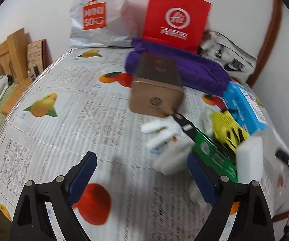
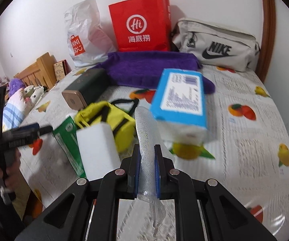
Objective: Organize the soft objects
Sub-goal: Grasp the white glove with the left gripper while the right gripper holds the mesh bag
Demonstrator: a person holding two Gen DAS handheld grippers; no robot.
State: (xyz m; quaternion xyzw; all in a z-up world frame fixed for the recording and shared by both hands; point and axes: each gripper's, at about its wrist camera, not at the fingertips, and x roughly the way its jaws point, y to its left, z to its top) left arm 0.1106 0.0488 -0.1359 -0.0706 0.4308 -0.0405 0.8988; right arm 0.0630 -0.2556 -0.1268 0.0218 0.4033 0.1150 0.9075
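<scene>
Towel (image 2: 152,68) before paper bag (image 2: 142,24)

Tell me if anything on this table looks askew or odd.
The blue box sits tilted, its near end propped on a white pack rather than flat. The brown box also lies slanted beside the purple towel.

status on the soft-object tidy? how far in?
Early, nothing looks sorted yet. In hand: right gripper is shut on a clear mesh sleeve. Left gripper is open and empty. Still loose on the table: white sponge block, yellow pouch, white glove, purple towel.
</scene>
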